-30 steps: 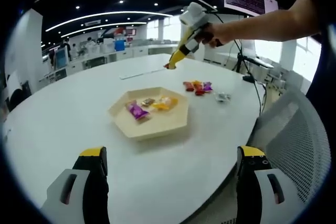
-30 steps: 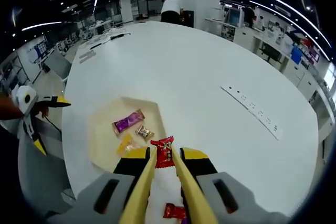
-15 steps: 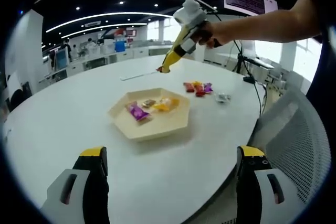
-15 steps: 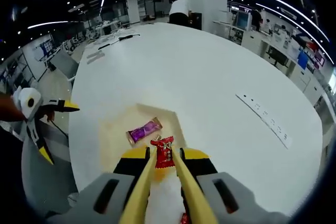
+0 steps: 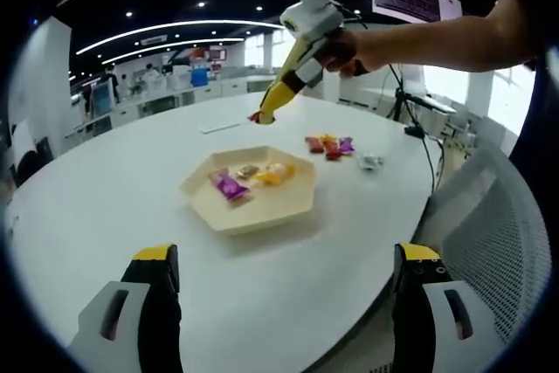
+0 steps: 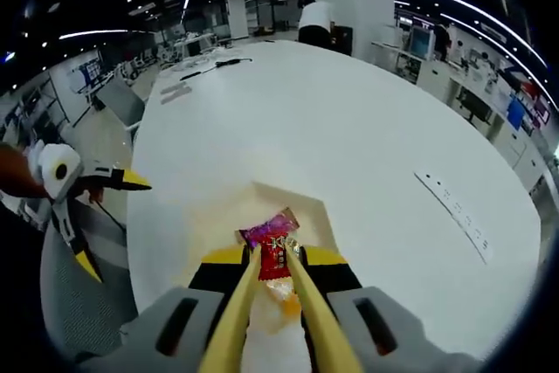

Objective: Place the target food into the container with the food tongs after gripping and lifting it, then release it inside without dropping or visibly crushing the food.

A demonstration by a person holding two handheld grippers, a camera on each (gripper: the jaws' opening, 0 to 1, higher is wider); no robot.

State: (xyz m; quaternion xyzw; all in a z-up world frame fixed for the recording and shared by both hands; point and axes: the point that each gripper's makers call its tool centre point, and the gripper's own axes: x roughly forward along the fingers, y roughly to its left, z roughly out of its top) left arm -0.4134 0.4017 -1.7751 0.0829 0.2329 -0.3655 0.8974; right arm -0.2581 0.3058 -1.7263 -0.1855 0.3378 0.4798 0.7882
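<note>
A beige hexagonal tray (image 5: 262, 209) sits mid-table and holds a purple candy (image 5: 227, 184), a brown one (image 5: 247, 169) and a yellow one (image 5: 272, 172). My right gripper (image 6: 274, 256) is shut on yellow food tongs (image 6: 244, 290), whose tips pinch a red wrapped candy (image 6: 273, 258). It hangs above the tray (image 6: 214, 216), right over the purple candy (image 6: 267, 228). In the left gripper view the right gripper (image 5: 297, 63) hovers beyond the tray's far edge, held by a hand. My left gripper (image 5: 286, 255) stands wide open near the table's front edge.
A small pile of wrapped candies (image 5: 329, 145) and a silver wrapper (image 5: 370, 161) lie right of the tray. The white round table (image 6: 349, 128) carries a power strip (image 6: 458, 214). A mesh chair (image 5: 489, 242) stands at the table's edge. A person (image 6: 316, 17) stands far behind.
The right gripper has carried the red candy in the tongs from beside the tray to above its middle. The left gripper has stayed open and still.
</note>
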